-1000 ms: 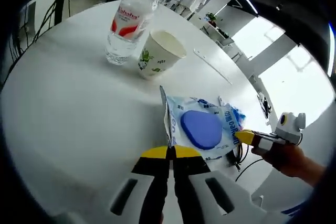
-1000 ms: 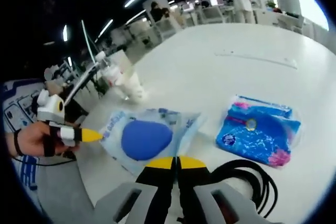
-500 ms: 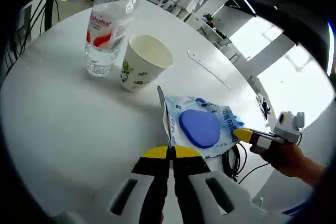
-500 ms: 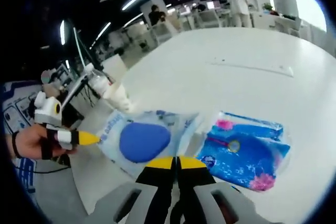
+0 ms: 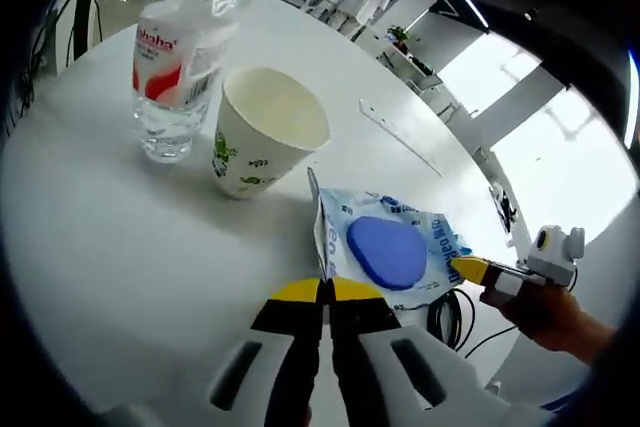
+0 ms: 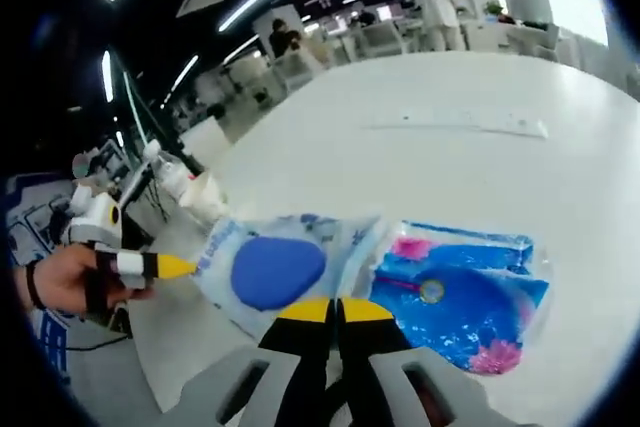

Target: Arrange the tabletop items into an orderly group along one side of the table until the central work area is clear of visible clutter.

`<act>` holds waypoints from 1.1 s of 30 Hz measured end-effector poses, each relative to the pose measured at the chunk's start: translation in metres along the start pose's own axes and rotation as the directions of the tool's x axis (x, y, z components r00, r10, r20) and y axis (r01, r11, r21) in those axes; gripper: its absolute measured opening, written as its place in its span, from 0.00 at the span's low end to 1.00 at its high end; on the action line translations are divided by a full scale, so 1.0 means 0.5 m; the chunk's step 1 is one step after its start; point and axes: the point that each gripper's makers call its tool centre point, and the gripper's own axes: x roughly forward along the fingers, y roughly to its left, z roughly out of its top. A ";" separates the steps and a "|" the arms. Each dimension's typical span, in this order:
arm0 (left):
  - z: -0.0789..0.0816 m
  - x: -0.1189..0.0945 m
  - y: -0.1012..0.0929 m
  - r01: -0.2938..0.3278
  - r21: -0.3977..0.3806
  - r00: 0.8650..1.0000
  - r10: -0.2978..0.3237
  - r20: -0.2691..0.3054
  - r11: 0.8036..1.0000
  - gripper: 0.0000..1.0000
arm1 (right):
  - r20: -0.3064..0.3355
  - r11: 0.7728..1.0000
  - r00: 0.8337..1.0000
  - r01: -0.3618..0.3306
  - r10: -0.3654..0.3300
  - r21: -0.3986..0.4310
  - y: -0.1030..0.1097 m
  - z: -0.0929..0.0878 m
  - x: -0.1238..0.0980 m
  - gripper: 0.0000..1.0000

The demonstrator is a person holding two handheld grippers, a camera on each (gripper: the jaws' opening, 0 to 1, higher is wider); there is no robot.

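Pouch: clear plastic pouch with blue print and a solid blue oval pad inside; held above the white counter, stretched between both grippers.
Left gripper: jaws closed on one edge of the pouch.
Right gripper: jaws closed on the opposite edge of the pouch.
Paper cup: upright, open, green print; on the counter beyond the pouch.
Water bottle: clear, red and white label; upright, just beside the paper cup.
Blue packet: patterned, pink spots; flat on the counter just beside the pouch.
Black cable: coiled, partly hidden under the pouch.
Flat strip: on the counter, well apart.
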 end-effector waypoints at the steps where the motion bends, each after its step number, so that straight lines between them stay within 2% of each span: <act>1: 0.002 0.003 -0.002 0.002 0.000 1.000 -0.002 0.001 1.000 0.00 | 0.007 1.000 1.000 0.005 -0.005 0.015 -0.001 0.001 -0.003 0.00; 7: 0.017 0.021 -0.011 0.005 0.011 1.000 -0.005 0.012 1.000 0.00 | 0.023 0.999 0.999 0.023 -0.024 0.032 -0.009 0.004 -0.002 0.00; 18: 0.055 0.023 0.020 -0.014 -0.041 0.997 0.017 0.069 0.999 0.00 | 0.032 1.000 0.999 0.012 -0.013 0.022 0.009 0.019 0.033 0.00; 33: 0.057 0.044 0.044 -0.025 -0.106 0.996 0.033 0.082 0.994 0.00 | 0.006 0.999 1.000 0.026 -0.026 0.036 -0.002 0.013 0.068 0.00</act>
